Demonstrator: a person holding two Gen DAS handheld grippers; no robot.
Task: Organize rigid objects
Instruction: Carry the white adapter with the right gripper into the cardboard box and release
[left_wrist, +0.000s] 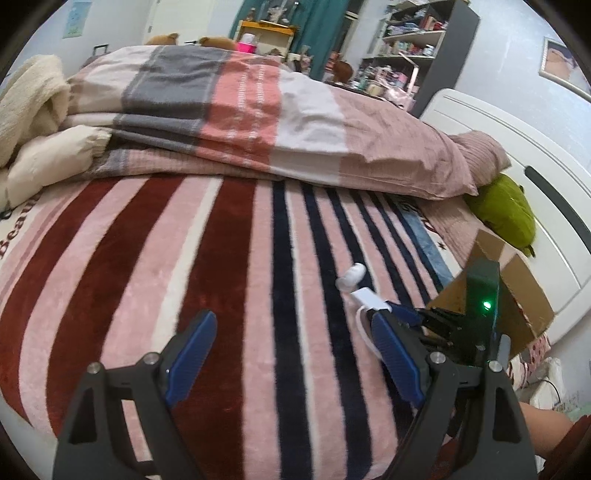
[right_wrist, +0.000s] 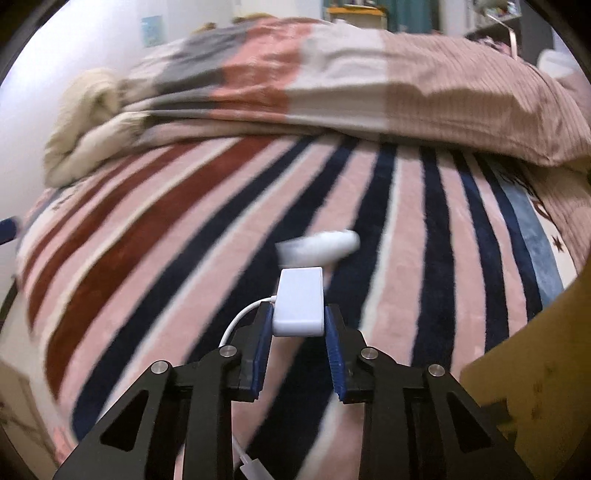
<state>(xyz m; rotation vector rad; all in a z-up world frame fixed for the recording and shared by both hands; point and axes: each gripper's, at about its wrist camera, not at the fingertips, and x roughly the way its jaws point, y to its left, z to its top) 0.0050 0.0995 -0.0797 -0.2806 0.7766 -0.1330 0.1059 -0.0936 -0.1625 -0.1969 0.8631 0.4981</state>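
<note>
White adapter (right_wrist: 300, 306) pinched in right gripper (right_wrist: 298, 325) fingers; left gripper (left_wrist: 295, 354) fingers wide; cardboard box (right_wrist: 535, 369) edge beside right.

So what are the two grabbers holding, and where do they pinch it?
The right gripper pinches a small white rectangular plastic adapter by its two long sides, near the cable end. The left gripper holds nothing.
</note>
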